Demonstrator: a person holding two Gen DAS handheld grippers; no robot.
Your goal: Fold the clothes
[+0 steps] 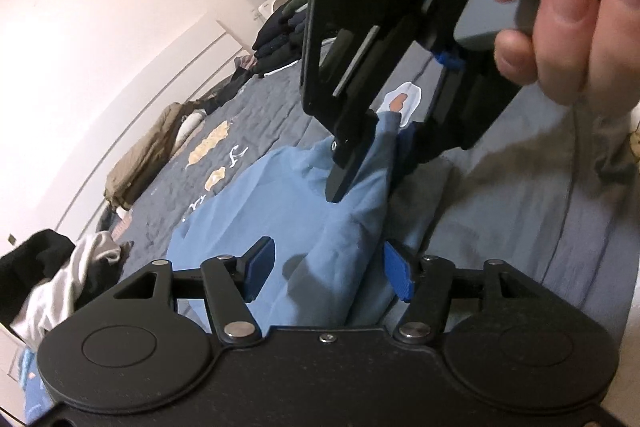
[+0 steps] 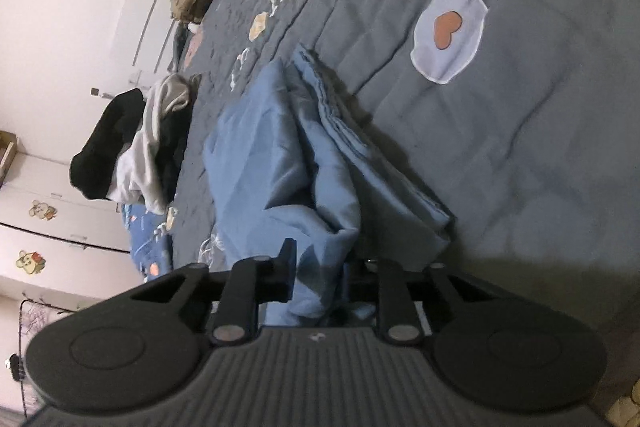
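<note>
- The bed carries my blue garment, bunched and partly raised off the quilt.
- My right tool is clamped on its raised edge, holding it up for folding.
- My left tool stands apart, fabric between its fingers.

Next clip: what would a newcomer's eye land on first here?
The light blue garment, bunched up in the middle of the grey quilted bedspread. The right claw is pinching a raised fold of it, while the left claw sits open around the cloth. A black and white clothes heap lies near the bed's edge.
</note>
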